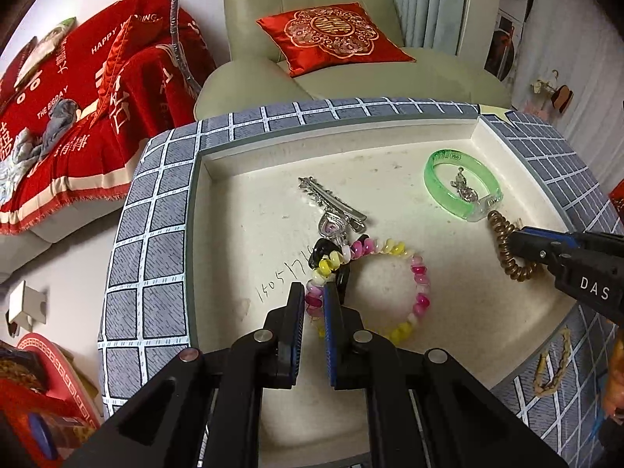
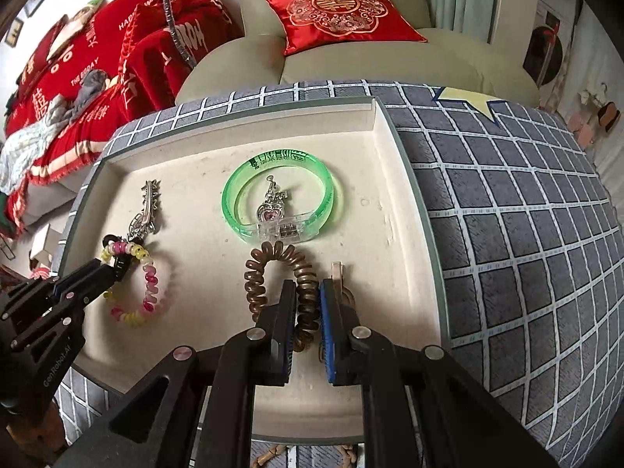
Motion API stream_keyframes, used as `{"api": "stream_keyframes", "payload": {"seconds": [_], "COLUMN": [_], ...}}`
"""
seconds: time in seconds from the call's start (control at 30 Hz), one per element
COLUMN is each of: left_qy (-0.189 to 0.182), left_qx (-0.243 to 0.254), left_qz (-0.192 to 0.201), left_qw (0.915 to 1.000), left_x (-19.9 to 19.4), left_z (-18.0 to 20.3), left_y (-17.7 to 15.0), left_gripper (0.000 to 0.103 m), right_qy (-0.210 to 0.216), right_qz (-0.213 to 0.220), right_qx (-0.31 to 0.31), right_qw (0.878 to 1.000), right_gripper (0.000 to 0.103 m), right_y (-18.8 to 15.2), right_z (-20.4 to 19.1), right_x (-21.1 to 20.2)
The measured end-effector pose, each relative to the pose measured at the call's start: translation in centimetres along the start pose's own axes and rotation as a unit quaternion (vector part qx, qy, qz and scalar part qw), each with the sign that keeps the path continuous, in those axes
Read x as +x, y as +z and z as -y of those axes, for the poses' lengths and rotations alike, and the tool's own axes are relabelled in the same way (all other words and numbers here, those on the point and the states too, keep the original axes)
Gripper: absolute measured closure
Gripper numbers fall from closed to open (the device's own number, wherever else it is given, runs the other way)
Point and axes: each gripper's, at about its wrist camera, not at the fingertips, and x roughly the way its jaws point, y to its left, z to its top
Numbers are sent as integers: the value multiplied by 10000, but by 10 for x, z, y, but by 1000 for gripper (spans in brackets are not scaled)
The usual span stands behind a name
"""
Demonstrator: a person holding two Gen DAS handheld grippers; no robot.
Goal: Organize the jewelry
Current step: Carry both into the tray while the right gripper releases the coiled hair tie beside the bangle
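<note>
A white tray (image 1: 390, 148) on a grey checked cloth holds the jewelry. My left gripper (image 1: 314, 292) is shut on the left side of a pink-and-yellow coil bracelet (image 1: 419, 284); it also shows in the right wrist view (image 2: 150, 277). My right gripper (image 2: 308, 292) is shut on a brown coil hair tie (image 2: 273, 257), seen in the left wrist view (image 1: 503, 245) too. A green bangle (image 2: 234, 195) lies at the back with a silver heart pendant (image 2: 273, 210) inside it. A silver hair clip (image 1: 331, 202) lies left of it, next to a black piece (image 1: 321, 251).
The grey checked cloth (image 2: 507, 234) covers the table around the tray. A beige armchair (image 1: 351, 74) with a red cushion (image 1: 331, 35) stands behind. A red blanket (image 1: 78, 117) covers a sofa at left. A yellowish woven ring (image 1: 552, 366) lies on the cloth at right.
</note>
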Motion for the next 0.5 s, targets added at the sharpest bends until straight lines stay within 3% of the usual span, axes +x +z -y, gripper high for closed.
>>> {"api": "stream_keyframes", "payload": {"seconds": [0.03,0.1,0.17,0.27,0.37,0.5], "left_qy": [0,22,40,51,20,59], "left_qx": [1,17,36,43,29,7], "left_qz": [-6,-2,15,42,104,198], "left_qw": [10000,10000,10000,10000,9999,9998], "left_x": [0,0,-2,-3,-5,-10], "left_z": [0,1,1,2,2,1], "left_y": [0,0,-1,-1,-3,-3], "left_gripper": [78,77,78,77,77,77], "right_qy": [27,117,148,287,490,594], "right_qz": [-8,-24,1,89,273,500], "right_qx": [7,45,62,117,231,249], "right_qw": [10000,9999,9999,9995,9982,9967], "right_gripper": [85,61,49,48,34,32], "right_y": [1,1,-1,-1,-1,-2], "right_z": [0,-1,0,-1,2,1], "right_x": [0,-1,-3,-9,-22,-39]}}
